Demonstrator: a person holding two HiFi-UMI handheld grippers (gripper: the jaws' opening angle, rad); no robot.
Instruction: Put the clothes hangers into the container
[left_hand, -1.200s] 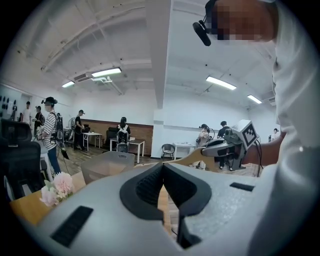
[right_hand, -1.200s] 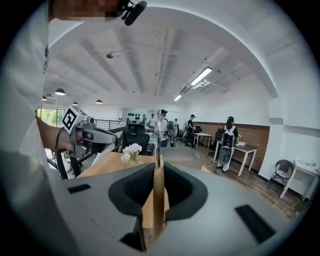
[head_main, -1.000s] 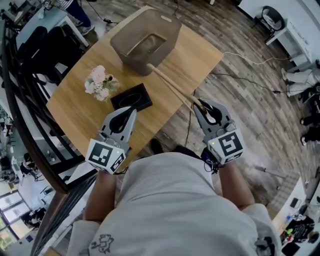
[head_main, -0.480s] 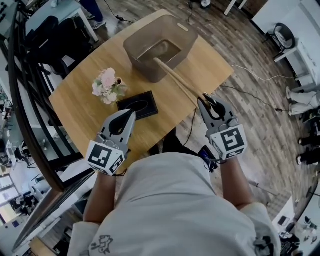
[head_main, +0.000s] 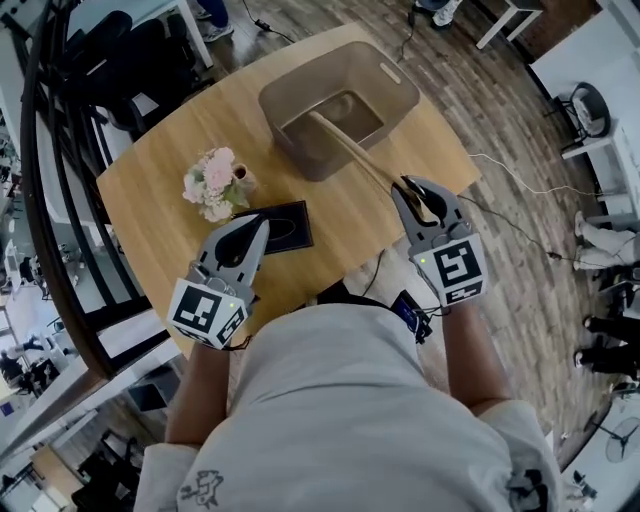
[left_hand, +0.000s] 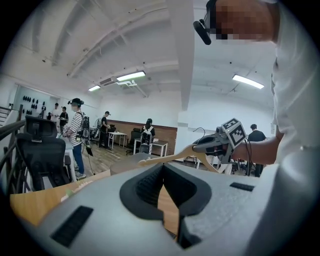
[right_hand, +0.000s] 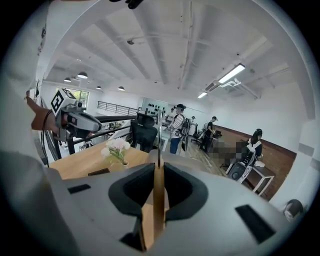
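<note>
A taupe plastic container (head_main: 385, 75) stands at the far side of the wooden table (head_main: 160, 200). My right gripper (head_main: 415, 192) is shut on a wooden clothes hanger (head_main: 355, 155) at the table's right edge. The hanger's arm reaches forward over the container's near rim, its tip inside the opening. In the right gripper view the hanger (right_hand: 158, 200) stands edge-on between the pads. My left gripper (head_main: 258, 228) hovers over the table's near edge, shut with nothing in it. The left gripper view shows the right gripper (left_hand: 220, 142) with the hanger (left_hand: 170, 157) pointing at the container (left_hand: 125, 162).
A small vase of pink and white flowers (head_main: 215, 185) stands mid-table, with a black tray (head_main: 290, 225) just in front of it, beside the left gripper. Office chairs (head_main: 150, 60) and a black railing (head_main: 50, 250) lie to the left. Cables run over the floor at the right.
The right gripper has carried the hanger forward, and its tip has gone from the container's near wall to inside the opening. The left gripper has kept its place.
</note>
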